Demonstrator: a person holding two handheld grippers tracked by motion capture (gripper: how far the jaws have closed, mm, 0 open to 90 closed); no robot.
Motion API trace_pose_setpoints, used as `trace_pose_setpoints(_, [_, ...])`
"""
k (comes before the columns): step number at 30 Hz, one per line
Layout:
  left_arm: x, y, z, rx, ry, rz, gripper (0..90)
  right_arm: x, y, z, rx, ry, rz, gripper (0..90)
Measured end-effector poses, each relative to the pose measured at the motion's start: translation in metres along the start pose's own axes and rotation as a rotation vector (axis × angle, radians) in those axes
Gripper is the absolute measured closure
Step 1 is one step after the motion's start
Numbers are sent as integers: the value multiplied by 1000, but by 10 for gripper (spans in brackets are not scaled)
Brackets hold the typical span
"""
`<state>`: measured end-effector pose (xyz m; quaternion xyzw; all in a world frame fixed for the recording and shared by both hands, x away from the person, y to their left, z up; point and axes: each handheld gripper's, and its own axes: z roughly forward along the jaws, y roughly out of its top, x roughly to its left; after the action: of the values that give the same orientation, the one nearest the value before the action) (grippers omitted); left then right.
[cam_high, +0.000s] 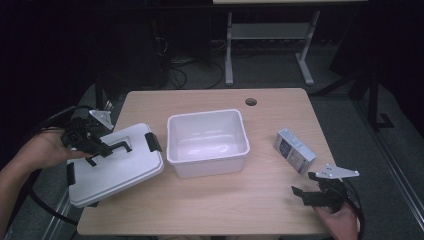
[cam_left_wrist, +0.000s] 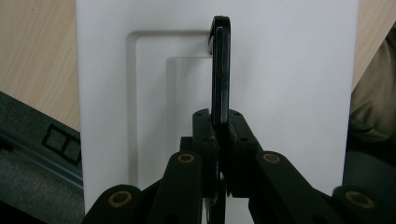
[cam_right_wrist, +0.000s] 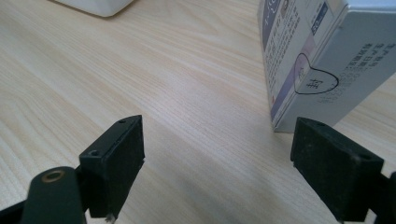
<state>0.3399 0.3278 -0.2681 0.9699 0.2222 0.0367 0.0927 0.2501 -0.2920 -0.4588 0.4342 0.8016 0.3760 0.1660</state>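
The small box (cam_right_wrist: 322, 60) ahead of the right gripper (cam_right_wrist: 217, 172) is cut off by the top and right edges with print too fine to read, while the white lid (cam_left_wrist: 280, 70) beyond the left gripper (cam_left_wrist: 219, 135) perhaps continues past the frame.

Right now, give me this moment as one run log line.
left gripper: shut on lid handle | lid: off, left of tub | right gripper: open, near small box | tub: open

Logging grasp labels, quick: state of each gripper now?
Left gripper: shut on the lid handle.
Right gripper: open, holding nothing, beside the small box.
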Motion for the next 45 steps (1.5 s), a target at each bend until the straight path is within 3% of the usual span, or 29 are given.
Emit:
trace_pose_setpoints(16, [8,-12,41,19,6,-19,847,0,0,0,6,-6,2,170])
trace_pose_setpoints(45, [13,-4,91,29,10,-40,845,0,-1,0,7,-10,3,170])
